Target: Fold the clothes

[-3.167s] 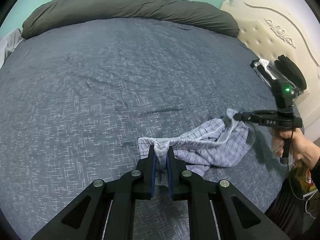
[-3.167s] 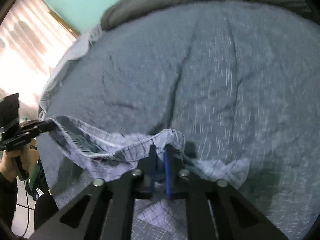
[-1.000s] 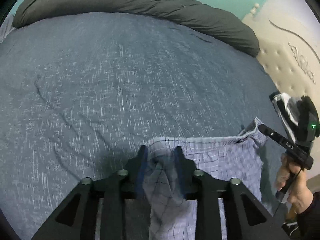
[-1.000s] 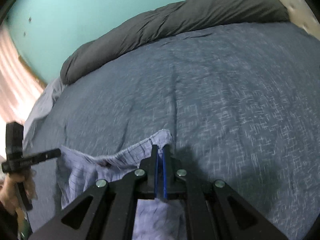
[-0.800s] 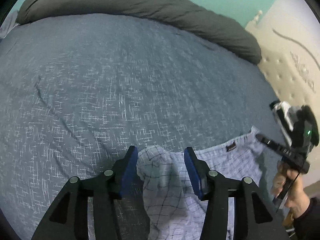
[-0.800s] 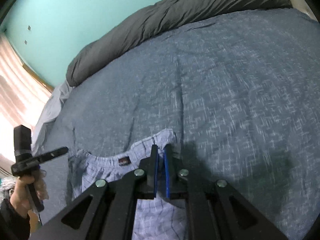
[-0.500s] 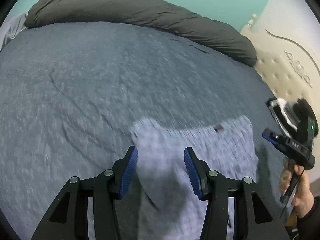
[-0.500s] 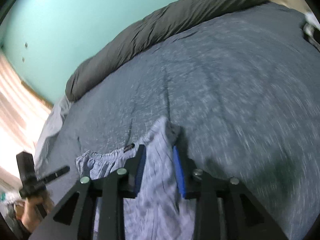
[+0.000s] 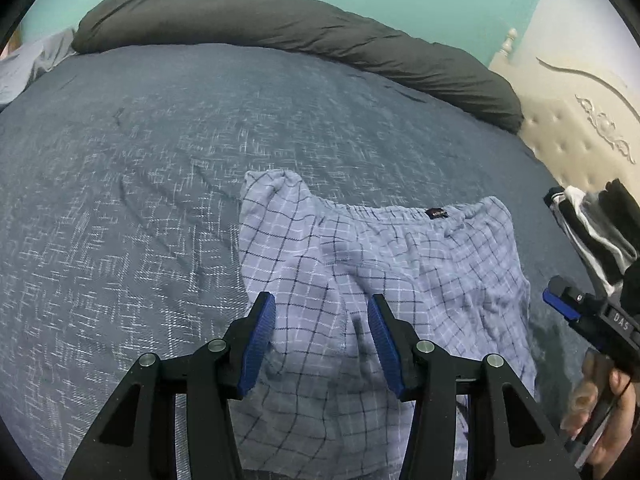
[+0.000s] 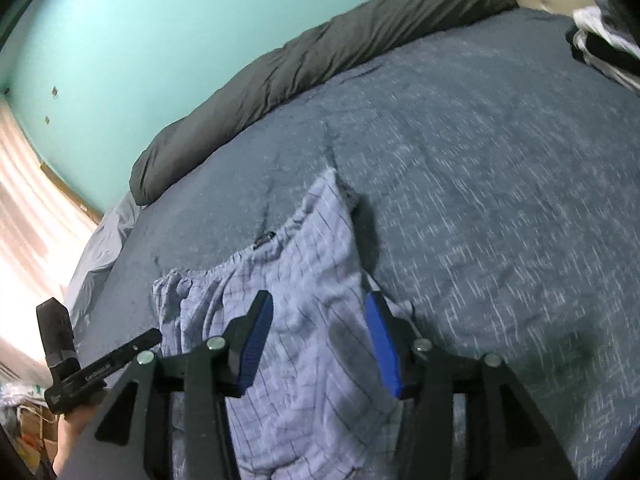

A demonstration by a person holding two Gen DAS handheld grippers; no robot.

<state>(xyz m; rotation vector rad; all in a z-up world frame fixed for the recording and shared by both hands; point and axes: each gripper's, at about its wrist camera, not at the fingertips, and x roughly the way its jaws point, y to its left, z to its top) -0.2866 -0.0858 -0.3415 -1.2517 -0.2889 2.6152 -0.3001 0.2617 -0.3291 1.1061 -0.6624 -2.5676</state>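
Pale blue checked cotton shorts (image 9: 380,264) lie spread on the dark grey flecked bedspread (image 9: 140,184), directly below and ahead of both claws. The left gripper (image 9: 320,340) stands released. The right gripper (image 10: 318,338) has just been opening, its blue pads clear of the cloth beneath.

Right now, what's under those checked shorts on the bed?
The checked shorts lie spread on the blue-grey bedspread, which shows all around them. Whatever else lies beneath the cloth is covered.
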